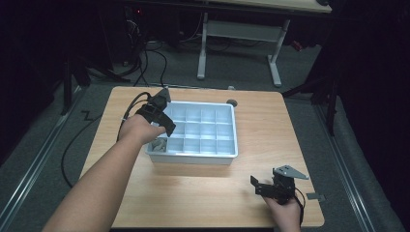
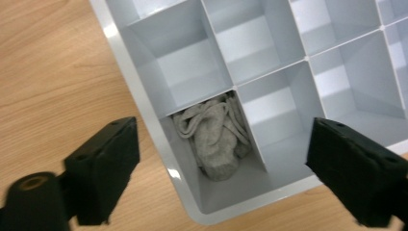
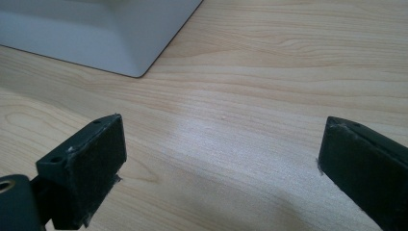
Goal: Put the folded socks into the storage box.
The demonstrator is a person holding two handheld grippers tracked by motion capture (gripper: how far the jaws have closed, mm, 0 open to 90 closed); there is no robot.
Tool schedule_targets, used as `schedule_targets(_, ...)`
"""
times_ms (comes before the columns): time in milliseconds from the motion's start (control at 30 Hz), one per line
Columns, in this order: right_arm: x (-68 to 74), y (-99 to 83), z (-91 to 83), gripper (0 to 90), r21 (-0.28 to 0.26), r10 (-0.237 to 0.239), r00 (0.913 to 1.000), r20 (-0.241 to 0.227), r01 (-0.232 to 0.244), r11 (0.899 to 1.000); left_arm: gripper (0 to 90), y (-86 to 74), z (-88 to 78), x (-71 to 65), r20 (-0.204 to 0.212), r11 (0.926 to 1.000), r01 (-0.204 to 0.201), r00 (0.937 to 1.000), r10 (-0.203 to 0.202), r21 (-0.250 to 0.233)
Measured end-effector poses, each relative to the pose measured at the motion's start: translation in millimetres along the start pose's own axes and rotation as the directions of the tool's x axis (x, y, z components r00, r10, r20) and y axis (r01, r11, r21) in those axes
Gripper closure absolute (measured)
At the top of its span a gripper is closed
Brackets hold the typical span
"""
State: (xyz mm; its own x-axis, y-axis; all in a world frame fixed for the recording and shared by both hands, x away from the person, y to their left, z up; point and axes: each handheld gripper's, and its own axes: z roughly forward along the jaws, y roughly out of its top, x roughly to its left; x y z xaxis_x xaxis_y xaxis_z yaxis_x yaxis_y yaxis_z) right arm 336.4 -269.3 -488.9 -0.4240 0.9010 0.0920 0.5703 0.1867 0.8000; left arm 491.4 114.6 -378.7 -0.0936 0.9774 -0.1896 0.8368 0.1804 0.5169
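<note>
Left claw gapes above grey cloth.

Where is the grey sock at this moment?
The grey sock lies bunched in the near-left corner compartment of the white divided tray, below the open left gripper; the neighbouring compartments look empty.

Lab – dark, cables (bare desks)
</note>
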Motion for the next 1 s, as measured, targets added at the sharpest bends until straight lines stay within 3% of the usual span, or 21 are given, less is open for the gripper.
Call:
schedule_targets(167,0.7,-0.1,0.1,2.8,0.004,0.002,1.0,0.002,-0.002,1.0,2.2,-8.1,1.5,11.5,0.022,0.9998,0.011,0.9997,-0.011,-0.014)
schedule_targets(433,1.3,-0.5,0.4,2.8,0.006,-0.006,1.0,0.005,0.006,1.0,1.6,-21.3,-8.3,41.0,0.065,0.9989,0.044,0.997,-0.043,-0.017)
schedule_targets(600,2.0,-0.5,0.8,2.8,0.011,-0.01,0.9999,0.007,0.01,1.0,2.3,-34.4,-17.1,65.4,0.058,0.9986,0.052,0.9969,-0.052,-0.006)
schedule_targets(767,3.0,-0.6,0.9,2.9,0.011,-0.016,0.9998,0.008,0.016,1.0,2.6,-50.6,-23.9,86.5,0.033,0.9997,0.024,0.9992,-0.024,-0.01)
schedule_targets(900,3.7,-0.7,1.1,2.9,0.012,-0.016,0.9998,0.01,0.016,1.0,2.7,-68.1,-26.7,99.5,0.082,0.9978,0.034,0.9962,-0.029,-0.056)
schedule_targets(1000,3.6,-0.6,1.2,2.9,0.012,-0.023,0.9997,0.01,0.023,1.0,3.2,-87.2,-27.4,106.7,0.172,0.9925,0.061,0.9841,-0.042,-0.106)
